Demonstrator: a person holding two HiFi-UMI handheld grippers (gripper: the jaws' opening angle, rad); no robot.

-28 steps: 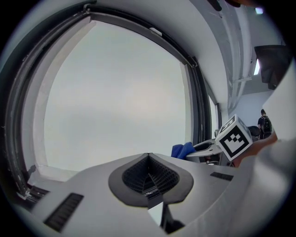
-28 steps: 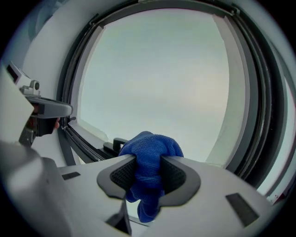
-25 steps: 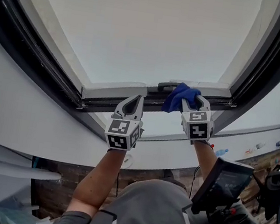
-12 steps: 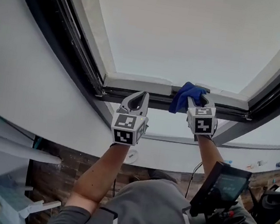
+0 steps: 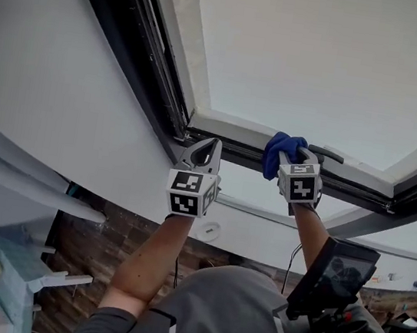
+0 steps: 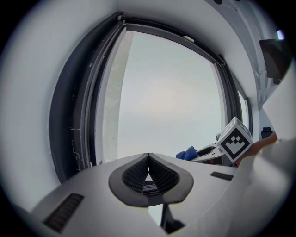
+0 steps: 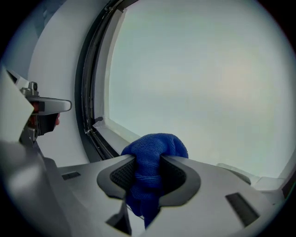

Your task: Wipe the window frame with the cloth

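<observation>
The window frame (image 5: 156,76) is dark, with a lower rail (image 5: 230,151) meeting the left side at a corner. My right gripper (image 5: 290,157) is shut on a blue cloth (image 5: 278,152), and the cloth is pressed up against the lower rail. In the right gripper view the cloth (image 7: 155,148) bulges out between the jaws of the right gripper (image 7: 148,169), with the window frame (image 7: 90,92) just beyond. My left gripper (image 5: 203,147) is shut and empty, its tip at the rail near the corner. The left gripper (image 6: 148,159) faces the window frame (image 6: 76,125), with the cloth (image 6: 187,153) off to its right.
A dark window handle (image 5: 327,152) lies on the rail just right of the cloth. A white pipe (image 5: 26,189) runs under the sill at left, above a brick wall (image 5: 102,255). A screen device (image 5: 335,278) hangs at the person's chest, and a pale shelf (image 5: 15,265) stands lower left.
The cloth has slid left along the lower rail, from right of the handle to left of it. Both grippers now sit nearer the frame's left corner. The head view has swung.
</observation>
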